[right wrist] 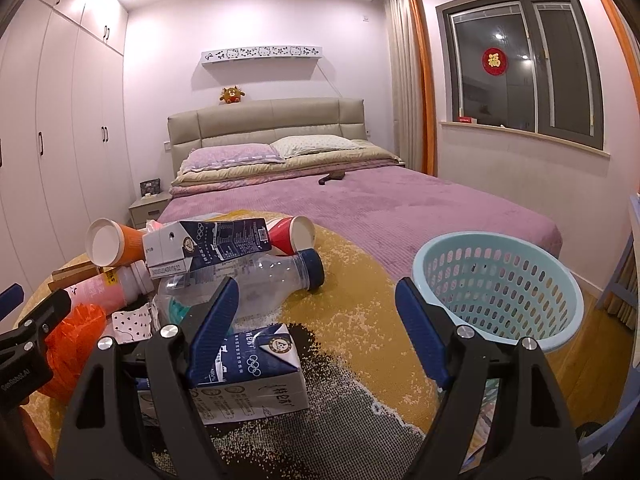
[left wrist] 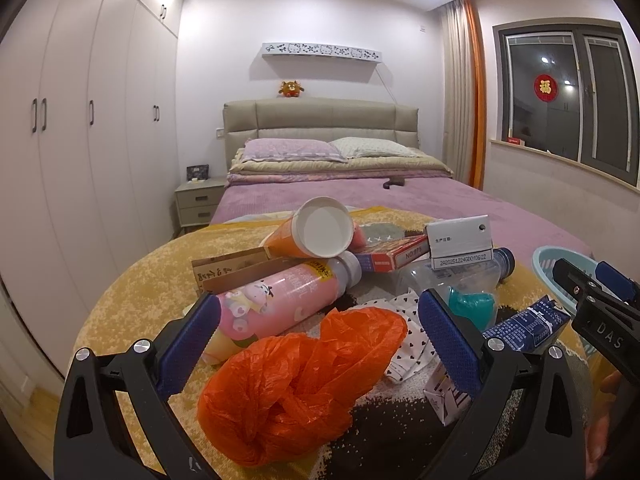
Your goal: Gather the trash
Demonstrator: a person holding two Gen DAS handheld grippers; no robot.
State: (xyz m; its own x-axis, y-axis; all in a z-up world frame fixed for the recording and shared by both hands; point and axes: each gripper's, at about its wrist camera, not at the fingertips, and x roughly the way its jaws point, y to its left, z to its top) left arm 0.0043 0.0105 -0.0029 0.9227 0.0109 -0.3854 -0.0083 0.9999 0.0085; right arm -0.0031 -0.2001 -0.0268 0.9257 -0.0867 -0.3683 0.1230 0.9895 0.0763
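Trash is piled on a yellow mat (left wrist: 132,280) at the foot of the bed. A crumpled orange plastic bag (left wrist: 296,380) lies between the fingers of my open left gripper (left wrist: 320,320). Behind it lie a pink bottle (left wrist: 280,300), an orange paper cup (left wrist: 316,232), a red box (left wrist: 392,258) and a clear plastic bottle (right wrist: 264,280). My right gripper (right wrist: 316,312) is open, with a blue and white milk carton (right wrist: 256,372) below its left finger. A light blue basket (right wrist: 496,292) stands to its right, empty.
A second milk carton (right wrist: 204,244) and a red paper cup (right wrist: 292,236) top the pile. The purple bed (right wrist: 360,204) stretches behind. White wardrobes (left wrist: 80,140) line the left wall. A window (right wrist: 520,64) is on the right, with wooden floor (right wrist: 592,352) below.
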